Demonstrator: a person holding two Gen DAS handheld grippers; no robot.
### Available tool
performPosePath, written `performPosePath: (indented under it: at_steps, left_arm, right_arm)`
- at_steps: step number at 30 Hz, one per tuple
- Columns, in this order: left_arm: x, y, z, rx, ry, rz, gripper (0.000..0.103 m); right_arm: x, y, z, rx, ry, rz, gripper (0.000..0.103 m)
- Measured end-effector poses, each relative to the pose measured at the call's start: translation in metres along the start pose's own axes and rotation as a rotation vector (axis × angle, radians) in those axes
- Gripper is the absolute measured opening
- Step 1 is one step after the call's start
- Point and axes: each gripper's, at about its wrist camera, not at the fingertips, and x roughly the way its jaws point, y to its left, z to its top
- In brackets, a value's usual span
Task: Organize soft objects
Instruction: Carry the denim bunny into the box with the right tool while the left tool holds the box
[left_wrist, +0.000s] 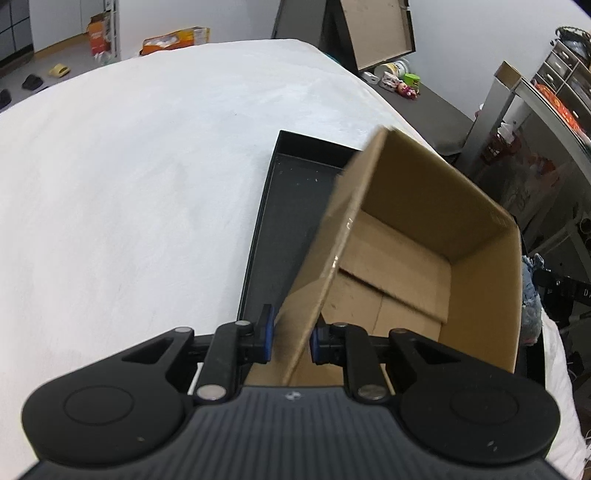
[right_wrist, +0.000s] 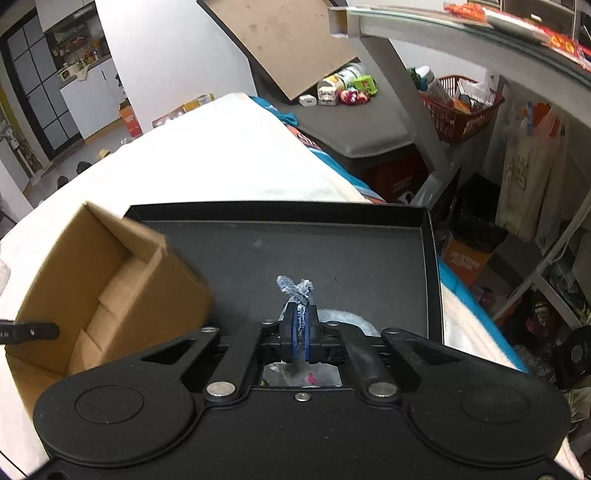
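Observation:
An open cardboard box (left_wrist: 413, 206) stands tilted in a shallow black tray (left_wrist: 275, 229) on a white bed cover. My left gripper (left_wrist: 291, 334) is shut on the box's near side wall, one blue pad on each face. In the right wrist view the same box (right_wrist: 110, 266) leans at the tray's (right_wrist: 369, 258) left. My right gripper (right_wrist: 300, 323) is shut on a tuft of a blue-grey fuzzy soft thing (right_wrist: 295, 290) that sticks up between the pads. More pale plush with a pink mark (right_wrist: 303, 373) shows under the gripper. That soft thing (left_wrist: 532, 299) also appears beside the box.
The white bed cover (left_wrist: 129, 166) spreads wide to the left. A dark bench (right_wrist: 354, 125) with small toys and bottles stands beyond the bed. Metal shelving (right_wrist: 424, 122) with a red basket (right_wrist: 458, 114) and hanging bags fills the right side.

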Motion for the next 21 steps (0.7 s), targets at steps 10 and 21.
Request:
performPosePath:
  at_steps: [10,21]
  left_arm:
    - [-0.015,0.008,-0.019,-0.066,0.028,0.037,0.019]
    - [-0.018,0.002,-0.034,-0.029,0.084,0.013,0.019]
  right_arm:
    - [-0.023,0.022,0.012,-0.037,-0.072,0.051,0.003]
    - [-0.042,0.05,0.022,-0.085,-0.118,0.145,0.003]
